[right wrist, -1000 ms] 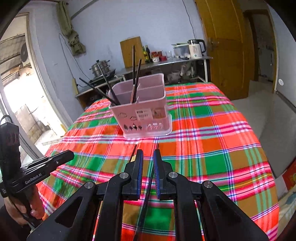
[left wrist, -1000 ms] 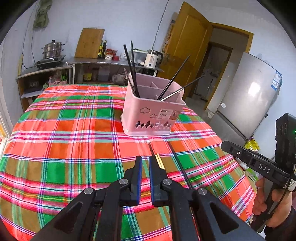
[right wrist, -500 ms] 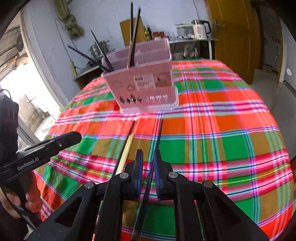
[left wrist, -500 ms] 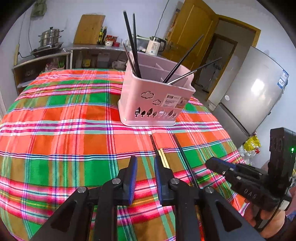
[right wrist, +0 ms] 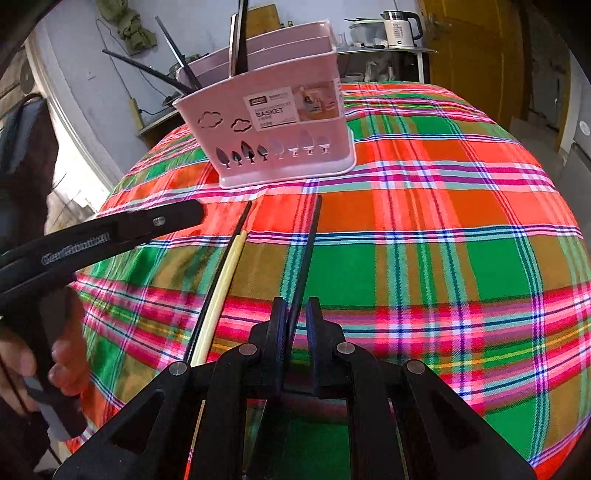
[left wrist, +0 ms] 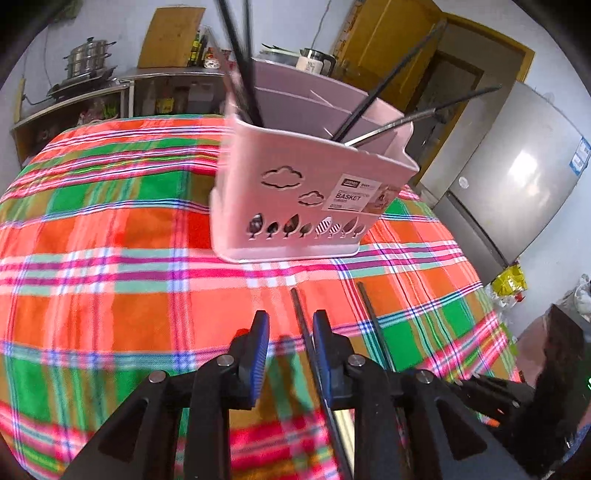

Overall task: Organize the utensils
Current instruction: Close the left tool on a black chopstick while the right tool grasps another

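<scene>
A pink utensil basket (left wrist: 295, 192) (right wrist: 273, 129) stands on the plaid tablecloth and holds several black chopsticks. Loose chopsticks lie in front of it: a black one (left wrist: 301, 317) (right wrist: 221, 280), a pale yellow one (right wrist: 225, 280) beside it, and another black one (left wrist: 373, 325) (right wrist: 306, 251). My left gripper (left wrist: 290, 350) is open low over the cloth; the first black chopstick runs by its right finger. My right gripper (right wrist: 295, 325) is open a narrow gap, with the second black chopstick lying between its fingers. The left gripper (right wrist: 110, 232) shows in the right wrist view.
The round table's plaid cloth (right wrist: 443, 258) drops off at the edges. A counter with a pot (left wrist: 88, 62), cutting board and kettle (right wrist: 399, 24) lines the far wall. A fridge (left wrist: 517, 184) and yellow door (left wrist: 388, 48) stand to the right.
Both grippers have moved forward and down toward the loose chopsticks. The left gripper's fingers have opened wider. The right gripper now straddles the right black chopstick.
</scene>
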A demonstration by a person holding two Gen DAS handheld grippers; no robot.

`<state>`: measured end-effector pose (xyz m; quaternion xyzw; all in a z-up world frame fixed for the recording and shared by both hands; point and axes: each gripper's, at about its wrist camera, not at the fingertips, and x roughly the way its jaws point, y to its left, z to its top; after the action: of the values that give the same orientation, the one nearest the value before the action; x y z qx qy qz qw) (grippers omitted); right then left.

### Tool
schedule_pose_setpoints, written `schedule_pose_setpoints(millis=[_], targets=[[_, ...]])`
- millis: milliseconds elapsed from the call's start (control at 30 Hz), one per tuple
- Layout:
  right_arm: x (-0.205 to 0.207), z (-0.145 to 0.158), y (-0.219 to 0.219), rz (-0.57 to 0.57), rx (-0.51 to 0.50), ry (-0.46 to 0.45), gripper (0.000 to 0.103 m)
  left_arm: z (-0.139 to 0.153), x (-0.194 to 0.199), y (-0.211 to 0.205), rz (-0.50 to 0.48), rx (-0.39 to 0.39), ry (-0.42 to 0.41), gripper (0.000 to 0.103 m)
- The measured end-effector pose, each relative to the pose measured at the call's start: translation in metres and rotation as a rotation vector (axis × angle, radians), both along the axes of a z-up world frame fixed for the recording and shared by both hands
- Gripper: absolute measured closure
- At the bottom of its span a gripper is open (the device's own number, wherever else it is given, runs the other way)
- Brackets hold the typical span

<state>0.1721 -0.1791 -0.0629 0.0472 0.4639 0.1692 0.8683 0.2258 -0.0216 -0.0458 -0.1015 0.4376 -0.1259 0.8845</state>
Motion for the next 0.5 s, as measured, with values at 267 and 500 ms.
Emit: schedule_pose_setpoints(millis=[267,500], targets=[[0.001,0.0,-0.011,-0.013,-0.001,0.005,0.094,-0.019,0.025,-0.024,-0.013,0.11,0.033,0.079],[0.001,-0.001,-0.017,-0.016,0.019,0.01,0.094,-0.021,0.027,-0.011,-0.016,0.158,0.036,0.097]])
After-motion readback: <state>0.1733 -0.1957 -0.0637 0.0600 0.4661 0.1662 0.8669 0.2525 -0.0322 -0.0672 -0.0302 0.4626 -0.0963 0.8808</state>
